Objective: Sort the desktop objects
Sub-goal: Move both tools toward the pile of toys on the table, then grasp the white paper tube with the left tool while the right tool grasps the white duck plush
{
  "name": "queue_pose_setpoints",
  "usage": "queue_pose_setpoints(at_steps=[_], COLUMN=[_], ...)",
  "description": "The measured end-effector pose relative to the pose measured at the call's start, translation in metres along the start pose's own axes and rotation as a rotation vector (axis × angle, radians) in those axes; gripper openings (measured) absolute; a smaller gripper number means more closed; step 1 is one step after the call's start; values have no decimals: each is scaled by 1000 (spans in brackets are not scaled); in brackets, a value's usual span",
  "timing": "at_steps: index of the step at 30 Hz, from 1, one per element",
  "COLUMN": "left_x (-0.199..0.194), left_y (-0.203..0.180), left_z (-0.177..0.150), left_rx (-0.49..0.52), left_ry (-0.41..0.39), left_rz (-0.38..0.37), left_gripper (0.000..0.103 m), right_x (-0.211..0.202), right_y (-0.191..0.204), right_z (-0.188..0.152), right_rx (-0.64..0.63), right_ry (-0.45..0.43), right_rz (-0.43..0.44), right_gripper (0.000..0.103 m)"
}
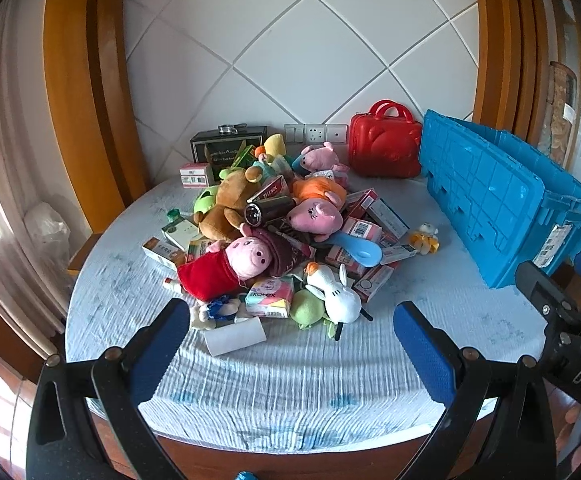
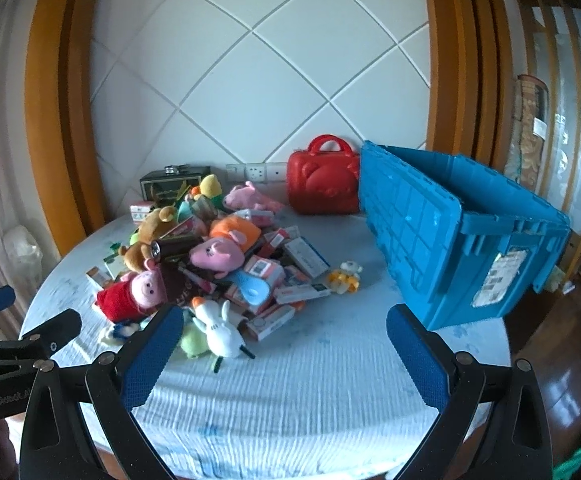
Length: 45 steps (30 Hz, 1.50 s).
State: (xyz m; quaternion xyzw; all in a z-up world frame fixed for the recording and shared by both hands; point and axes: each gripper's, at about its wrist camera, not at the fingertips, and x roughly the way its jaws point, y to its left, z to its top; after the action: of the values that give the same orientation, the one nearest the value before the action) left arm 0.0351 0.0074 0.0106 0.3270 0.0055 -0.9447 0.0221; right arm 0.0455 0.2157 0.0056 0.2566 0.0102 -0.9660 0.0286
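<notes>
A heap of plush toys and small boxes fills the middle of the round table [image 1: 290,392]. A pink pig in a red dress [image 1: 226,266] lies at its near left, a white plush [image 1: 336,294] and a tissue pack [image 1: 270,298] at the front, and a brown bear [image 1: 230,208] and a dark flashlight [image 1: 270,210] further back. My left gripper [image 1: 290,344] hovers open over the near table edge, nothing between its fingers. My right gripper [image 2: 282,354] is also open and empty, right of the heap, with the white plush [image 2: 220,330] just beyond its left finger.
A blue crate [image 1: 502,200] with its lid up stands at the table's right side [image 2: 462,248]. A red case [image 1: 384,142] and a dark box [image 1: 226,144] sit against the tiled wall. A small yellow toy [image 2: 344,278] lies between heap and crate. Wooden frames flank the wall.
</notes>
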Motion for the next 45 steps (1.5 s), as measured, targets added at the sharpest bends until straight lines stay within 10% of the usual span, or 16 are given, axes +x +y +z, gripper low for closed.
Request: queue_pose_setpoints(at_steps=[14, 20, 27, 31, 45], left_x=[31, 71, 156, 198, 313], left_y=[29, 77, 171, 194, 114], left_z=[6, 18, 6, -15, -88], left_rx=[38, -42, -30, 12, 226], left_ry=[33, 86, 132, 232, 542], left_rz=[21, -97, 99, 50, -191], left_gripper=[103, 103, 103, 103, 86], right_x=[37, 68, 139, 177, 249], right_y=[32, 56, 77, 84, 92], right_z=[5, 13, -13, -36, -76], right_rx=[8, 11, 52, 72, 58], right_ry=[38, 83, 247, 337, 546], right_rz=[26, 32, 45, 41, 29], right_gripper=[103, 103, 103, 103, 89])
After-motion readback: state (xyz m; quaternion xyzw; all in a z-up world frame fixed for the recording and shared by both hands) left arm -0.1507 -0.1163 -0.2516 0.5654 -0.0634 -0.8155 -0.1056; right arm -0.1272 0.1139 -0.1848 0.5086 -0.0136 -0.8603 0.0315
